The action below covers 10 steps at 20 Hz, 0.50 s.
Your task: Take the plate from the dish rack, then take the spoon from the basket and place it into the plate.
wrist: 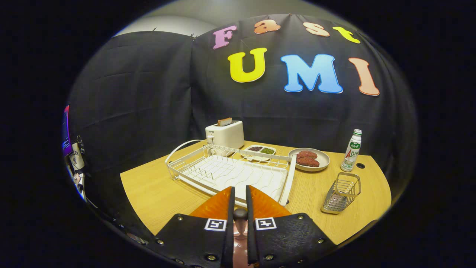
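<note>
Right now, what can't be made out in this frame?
- Thin object, gripper view: only a dark rounded tip and a pinkish strip show between the near-shut fingers. They hide the rest, so what it is, and whether the gripper presses it, is unclear.
- Basket: too small and meshed to see its contents.
- Dish rack: near edge hidden behind the fingers.

Bright, even overhead light, warm on the table [156, 193]. Shadows soft and short, one just at 6 o'clock of the wire basket [341, 192]. Mild glare on the white dish rack [230, 172] and the bottle [351, 150]. Centre sharp. Strong fisheye bend: table edge curves, and detail smears toward the rim at 9 o'clock. Hand-held gripper [240, 199] close up, fingers nearly together, slightly soft.
</note>
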### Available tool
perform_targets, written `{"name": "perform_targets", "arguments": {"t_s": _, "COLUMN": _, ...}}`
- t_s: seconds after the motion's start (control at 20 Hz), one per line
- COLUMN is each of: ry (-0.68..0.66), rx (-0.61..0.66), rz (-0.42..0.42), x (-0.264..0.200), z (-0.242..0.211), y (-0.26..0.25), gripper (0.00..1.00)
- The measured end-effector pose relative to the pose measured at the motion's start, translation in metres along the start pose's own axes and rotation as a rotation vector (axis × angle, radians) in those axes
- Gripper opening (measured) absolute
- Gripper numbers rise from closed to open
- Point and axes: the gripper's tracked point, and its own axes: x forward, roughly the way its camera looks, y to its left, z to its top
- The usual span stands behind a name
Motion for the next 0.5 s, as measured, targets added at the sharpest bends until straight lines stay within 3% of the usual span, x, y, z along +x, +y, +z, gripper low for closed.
{"name": "perform_targets", "arguments": {"t_s": 0.05, "ry": -0.015, "rx": 0.005, "rz": -0.023, "x": -0.001, "z": 0.007, "y": -0.006, "gripper": 0.14}}
{"name": "perform_targets", "arguments": {"t_s": 0.1, "ry": -0.051, "rx": 0.017, "rz": -0.069, "x": -0.008, "z": 0.019, "y": -0.017, "gripper": 0.22}}
{"name": "perform_targets", "arguments": {"t_s": 0.3, "ry": -0.133, "rx": 0.046, "rz": -0.228, "x": -0.027, "z": 0.064, "y": -0.065, "gripper": 0.82}}
{"name": "perform_targets", "arguments": {"t_s": 0.5, "ry": -0.208, "rx": 0.051, "rz": -0.343, "x": -0.054, "z": 0.095, "y": -0.109, "gripper": 0.82}}
